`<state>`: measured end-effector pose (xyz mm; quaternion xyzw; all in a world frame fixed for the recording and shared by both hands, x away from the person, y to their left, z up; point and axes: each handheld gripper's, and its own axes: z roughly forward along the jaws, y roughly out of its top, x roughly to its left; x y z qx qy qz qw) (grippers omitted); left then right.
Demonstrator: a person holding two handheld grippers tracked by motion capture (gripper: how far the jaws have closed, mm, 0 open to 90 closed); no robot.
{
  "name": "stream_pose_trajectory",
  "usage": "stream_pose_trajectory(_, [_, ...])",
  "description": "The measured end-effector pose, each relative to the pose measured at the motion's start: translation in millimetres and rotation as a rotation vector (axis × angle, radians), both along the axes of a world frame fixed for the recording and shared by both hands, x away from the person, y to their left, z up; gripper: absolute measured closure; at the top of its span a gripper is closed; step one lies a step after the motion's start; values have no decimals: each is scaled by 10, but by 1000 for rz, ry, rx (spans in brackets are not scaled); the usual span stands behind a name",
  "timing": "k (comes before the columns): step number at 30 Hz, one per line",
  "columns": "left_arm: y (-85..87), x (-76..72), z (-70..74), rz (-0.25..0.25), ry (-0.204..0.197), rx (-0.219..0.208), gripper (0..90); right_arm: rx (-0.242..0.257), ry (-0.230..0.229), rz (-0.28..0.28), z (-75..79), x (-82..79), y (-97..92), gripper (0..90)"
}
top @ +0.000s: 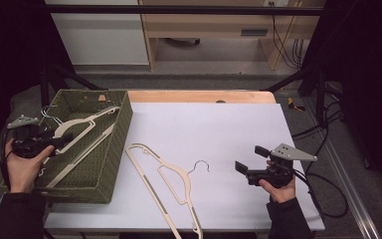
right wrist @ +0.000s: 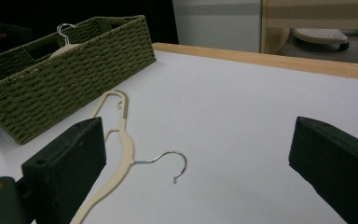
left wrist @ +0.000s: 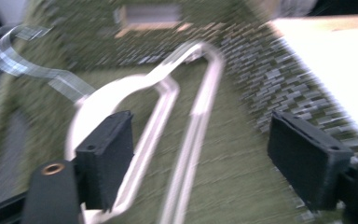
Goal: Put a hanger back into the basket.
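White table (top: 219,129): left gripper (top: 62,141) over basket (top: 122,129), jaws apart.

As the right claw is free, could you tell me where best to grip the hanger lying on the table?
I would grip the hanger at its neck below the hook, coming from above with the right claw. It lies flat, and the neck is narrow with bare table on both sides.

One hanger (top: 82,137) in basket (top: 122,129); second hanger (top: 166,181) on table (top: 219,129), right of basket

Rough woven green basket (top: 122,130), smooth cream plastic hanger (top: 165,185) with metal hook
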<state>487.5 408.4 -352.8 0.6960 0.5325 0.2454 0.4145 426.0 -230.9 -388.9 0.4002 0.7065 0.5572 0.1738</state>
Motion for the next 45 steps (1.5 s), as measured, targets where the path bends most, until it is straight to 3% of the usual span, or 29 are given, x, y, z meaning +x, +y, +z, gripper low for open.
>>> stream_pose_trajectory(5, [-333,-112,148,-92,-90,-19,118,1,-12,3,13,-10,-23,56])
stream_pose_trajectory(8, [-539,-175,229,-145,-124,-8,73,-11,-15,1,6,-4,-17,48])
stream_pose_trajectory(10, [-686,-218,262,-183,-152,-23,72,-12,-16,1,6,-5,-17,47])
stream_pose_trajectory(19, [-1364,-380,244,-334,-208,-22,69,5,-23,-3,21,-17,-34,38])
stream_pose_trajectory(26, [-1827,-430,148,-438,-185,0,69,22,-23,3,21,-25,-53,45])
stream_pose_trajectory(32, [-2192,-410,-1,-511,-145,9,73,85,-20,7,21,-29,-110,57])
stream_pose_trajectory(38, [-2417,-371,-116,-536,-122,43,82,90,-20,9,15,-37,-127,45])
stream_pose_trajectory(45, [-2728,-294,-301,-581,-68,86,100,86,-31,3,21,-57,-146,28])
